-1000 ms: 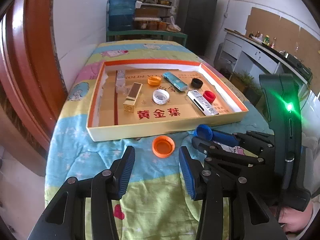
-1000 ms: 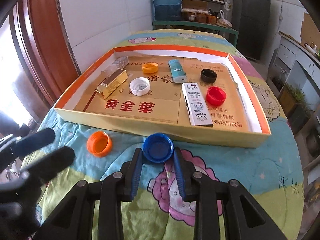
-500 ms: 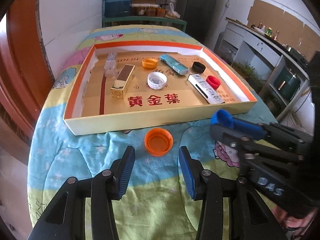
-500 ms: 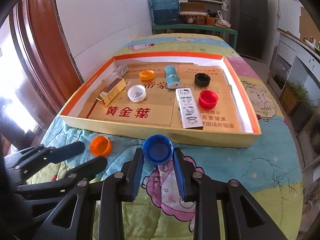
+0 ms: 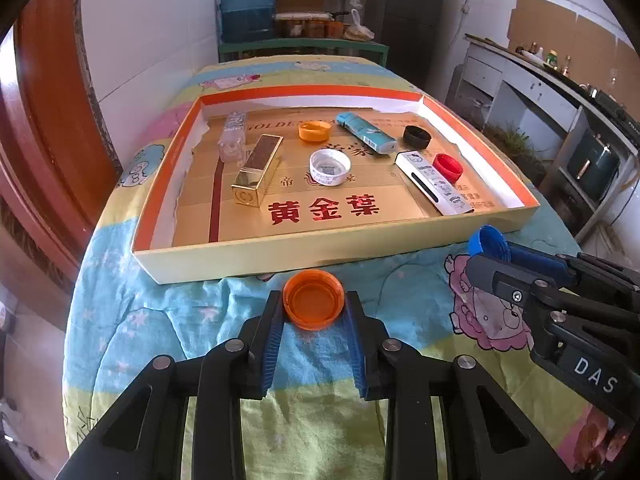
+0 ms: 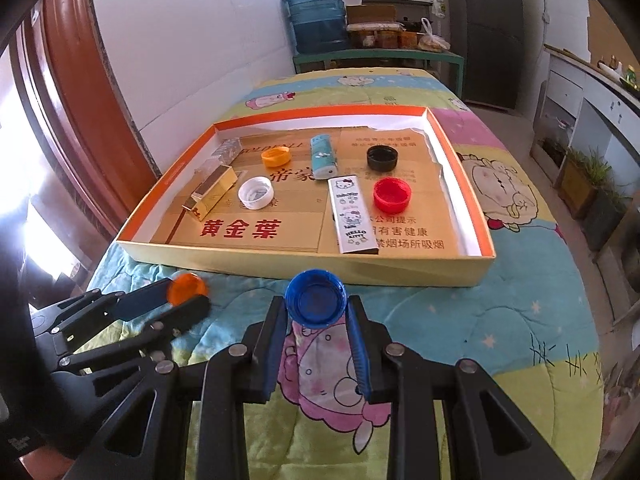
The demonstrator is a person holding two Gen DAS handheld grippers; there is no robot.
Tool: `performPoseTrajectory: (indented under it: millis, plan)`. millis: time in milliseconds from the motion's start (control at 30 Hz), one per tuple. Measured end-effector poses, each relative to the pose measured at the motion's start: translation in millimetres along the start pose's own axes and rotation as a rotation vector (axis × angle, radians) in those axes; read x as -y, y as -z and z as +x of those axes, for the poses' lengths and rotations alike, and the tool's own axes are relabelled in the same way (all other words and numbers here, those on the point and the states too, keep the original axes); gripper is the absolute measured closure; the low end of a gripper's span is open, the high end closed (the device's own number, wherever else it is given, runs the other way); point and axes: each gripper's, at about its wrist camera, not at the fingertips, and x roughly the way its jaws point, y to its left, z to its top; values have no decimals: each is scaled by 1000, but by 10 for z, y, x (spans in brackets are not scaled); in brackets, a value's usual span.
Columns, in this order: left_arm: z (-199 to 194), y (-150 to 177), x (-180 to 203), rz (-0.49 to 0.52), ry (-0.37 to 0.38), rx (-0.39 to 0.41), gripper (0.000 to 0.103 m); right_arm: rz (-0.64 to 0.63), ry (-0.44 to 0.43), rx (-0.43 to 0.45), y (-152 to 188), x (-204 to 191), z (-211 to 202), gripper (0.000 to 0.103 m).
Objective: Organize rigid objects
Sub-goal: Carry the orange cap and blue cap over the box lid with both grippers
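Observation:
My left gripper (image 5: 313,307) is shut on an orange bottle cap (image 5: 313,299), held just before the near wall of the shallow cardboard tray (image 5: 280,252). My right gripper (image 6: 316,310) is shut on a blue bottle cap (image 6: 316,298) and holds it above the quilt, near the tray's front wall (image 6: 304,260). In the left wrist view the blue cap (image 5: 487,240) shows at the right. In the right wrist view the orange cap (image 6: 187,288) shows at the left.
In the tray lie a gold box (image 5: 258,176), a clear box (image 5: 234,136), a white cap (image 5: 330,166), an orange cap (image 5: 314,130), a teal lighter (image 5: 366,133), a black cap (image 5: 417,136), a red cap (image 5: 448,166) and a Hello Kitty box (image 6: 352,214). A red door frame stands left.
My left gripper moved forward and closed on the orange cap. My right gripper rose a little with the blue cap.

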Motion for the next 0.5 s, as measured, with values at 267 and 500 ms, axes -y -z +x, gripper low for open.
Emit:
performPoseTrajectory:
  millis: [267, 500]
  plan:
    - [-74, -2, -52, -15, 20, 13, 73, 2, -1, 0, 8, 9, -8, 73]
    - [-209, -32, -61, -24, 38, 33, 73, -5, -1, 16, -10, -12, -92, 73]
